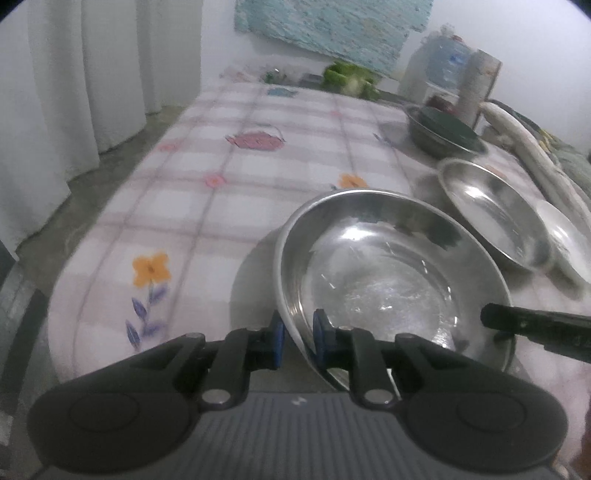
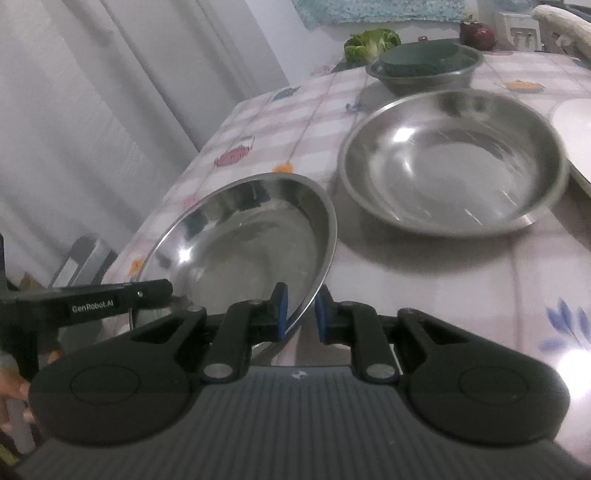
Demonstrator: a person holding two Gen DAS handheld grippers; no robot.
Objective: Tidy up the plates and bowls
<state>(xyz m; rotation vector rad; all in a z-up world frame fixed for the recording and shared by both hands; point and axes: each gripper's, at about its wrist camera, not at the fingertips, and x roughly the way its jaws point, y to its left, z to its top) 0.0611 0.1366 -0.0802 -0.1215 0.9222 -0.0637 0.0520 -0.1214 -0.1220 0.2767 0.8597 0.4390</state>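
Left wrist view shows the left hand-held gripper [image 1: 297, 341] nearest the lens, its blue pads closed on the near-left rim of a steel bowl [image 1: 391, 273] that sits tilted at the near edge of the worktop [image 1: 207, 206]. Just to the right, the black finger of the right hand-held gripper [image 1: 532, 325] reaches in over the same bowl's near-right rim. In the right wrist view that right hand-held gripper [image 2: 300, 314] is likewise clamped on the rim of the steel bowl [image 2: 240, 243], one blue pad inside the wall and one outside, and the bowl tips up toward the camera; the left hand-held gripper's arm [image 2: 110, 304] comes in from the left against the opposite side of the rim.

Beyond the held bowl, toward the worktop's right edge, a second steel bowl [image 2: 450, 162] rests flat on the checked, flower-printed cloth, close to the first but apart from it. A white plate [image 2: 576, 122] lies just beside it at the right edge.

Farther back, a third steel bowl [image 2: 424, 74] holds a dark green bowl [image 2: 428, 57] nested inside. At the far edge lie a green leafy vegetable [image 2: 371, 44] and a dark red round vegetable [image 2: 478, 35]. White curtains [image 1: 74, 92] hang along the left.
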